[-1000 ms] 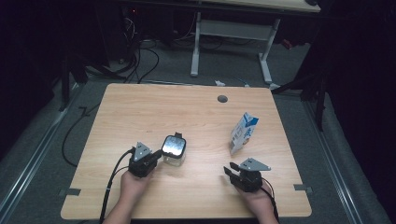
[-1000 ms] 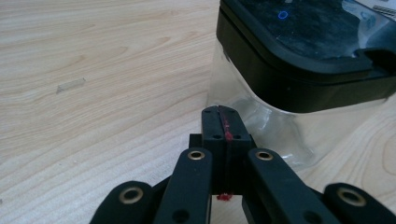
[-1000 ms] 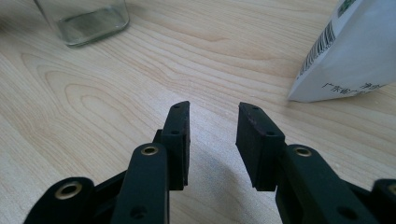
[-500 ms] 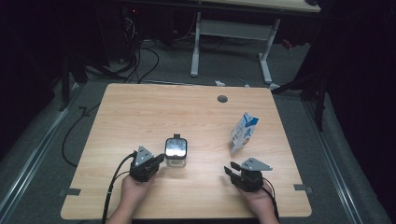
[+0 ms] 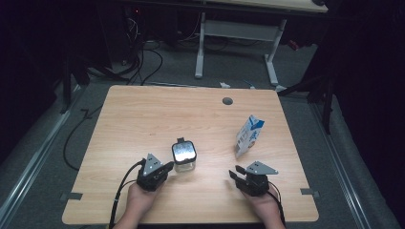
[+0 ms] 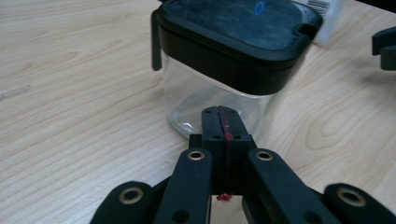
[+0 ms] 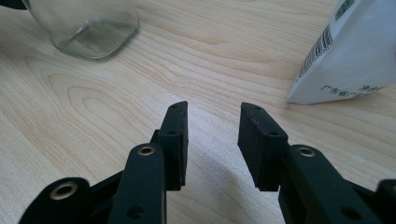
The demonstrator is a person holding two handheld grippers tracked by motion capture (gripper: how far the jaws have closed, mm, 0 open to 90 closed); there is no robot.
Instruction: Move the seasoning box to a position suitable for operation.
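On a wooden desk [image 5: 143, 114] in a dark room, a person's left gripper [image 5: 161, 171] sits near the desk's near-left edge, its two black jaws pressed fully together with nothing between them, their tips just short of a square glass jar [image 5: 184, 157] with a black lid. In the left gripper view the jar [image 6: 224, 65] stands right beyond the closed tips, whether touching cannot be told. The jar stands upright, a little left of the desk's middle and toward the near side, with broad bare wood to its left and beyond it up to the far edge, where a round cable hole [image 5: 227, 101] lies. To the right, the right gripper [image 5: 237, 175] rests close to the near edge with its jaws partly open and empty; its jaws have just been opening. A blue-and-white milk carton [image 5: 249, 135] stands just beyond it, well clear of the desk's right edge.
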